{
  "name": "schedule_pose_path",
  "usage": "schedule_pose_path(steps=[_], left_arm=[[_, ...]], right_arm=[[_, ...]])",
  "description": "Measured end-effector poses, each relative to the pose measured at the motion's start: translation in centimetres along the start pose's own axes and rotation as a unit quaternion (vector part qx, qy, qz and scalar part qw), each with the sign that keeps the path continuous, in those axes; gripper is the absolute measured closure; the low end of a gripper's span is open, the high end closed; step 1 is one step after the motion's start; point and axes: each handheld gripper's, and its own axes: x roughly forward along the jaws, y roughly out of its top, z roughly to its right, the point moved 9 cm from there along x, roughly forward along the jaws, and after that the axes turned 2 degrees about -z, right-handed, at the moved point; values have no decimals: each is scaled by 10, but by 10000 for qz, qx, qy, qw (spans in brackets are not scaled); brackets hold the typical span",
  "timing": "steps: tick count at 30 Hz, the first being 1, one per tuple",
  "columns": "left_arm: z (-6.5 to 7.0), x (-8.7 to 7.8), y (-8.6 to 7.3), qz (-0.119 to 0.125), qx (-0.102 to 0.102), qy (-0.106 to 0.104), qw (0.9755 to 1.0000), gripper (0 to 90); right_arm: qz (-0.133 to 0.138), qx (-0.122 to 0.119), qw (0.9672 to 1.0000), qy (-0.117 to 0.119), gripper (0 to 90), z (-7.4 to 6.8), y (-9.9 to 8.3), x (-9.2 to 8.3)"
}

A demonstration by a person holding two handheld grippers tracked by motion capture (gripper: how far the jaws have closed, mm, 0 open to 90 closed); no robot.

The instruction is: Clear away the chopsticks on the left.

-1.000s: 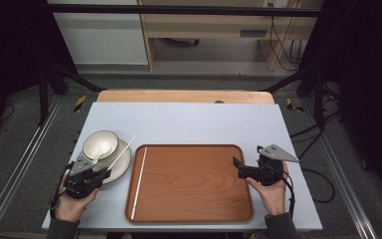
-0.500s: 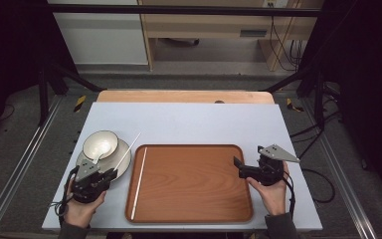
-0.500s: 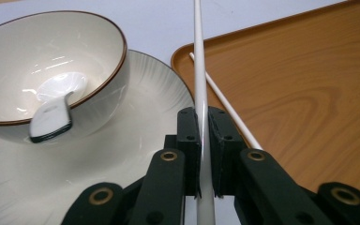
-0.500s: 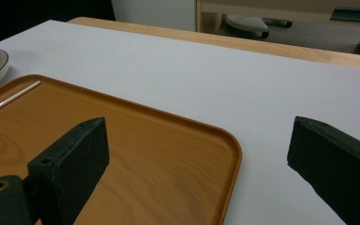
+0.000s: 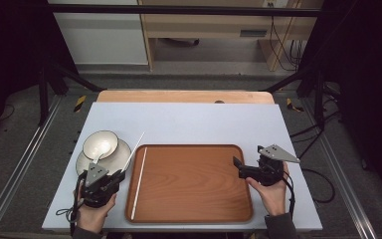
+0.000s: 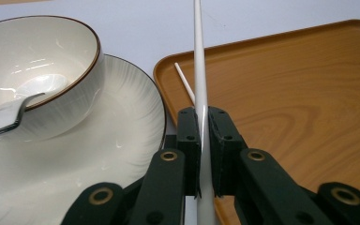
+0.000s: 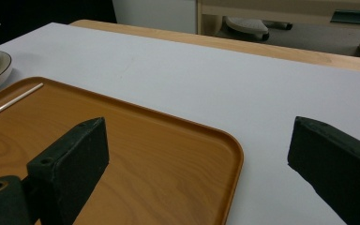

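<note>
Scene: a person at a grey table works two hand-held grippers over a wooden tray.
Left gripper: jaws pinched tight on a white chopstick, which runs up between the pads and angles out past the tray's near-left corner.
Second chopstick: lies flat inside the tray, along its left edge.
Right gripper: jaws wide apart and holding nothing, poised at the tray's right rim.
Tableware: a bowl with a spoon in it sits on a plate, just left of the tray.
Step in hand: by the look of it, carrying the gripped chopstick toward the tray to join its mate.
Next move: likely swing the stick over the rim, level it parallel beside the other, lower it, then release.
</note>
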Motion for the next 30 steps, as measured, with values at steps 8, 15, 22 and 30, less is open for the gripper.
schedule_pose_path(steps=[8,15,22,30], left_arm=[[18,1,6,114,6,63,9999,839],[29,2,19,264,-248,34,9993,839],[46,8,20,416,-402,-36,9983,839],[52,12,6,551,-810,60,9952,838]], right_arm=[[38,22,10000,-14,57,0,2,-2],[61,26,10000,19,57,-2,3,-3],[58,34,10000,24,57,-2,2,-2],[29,32,10000,50,57,-3,1,0]])
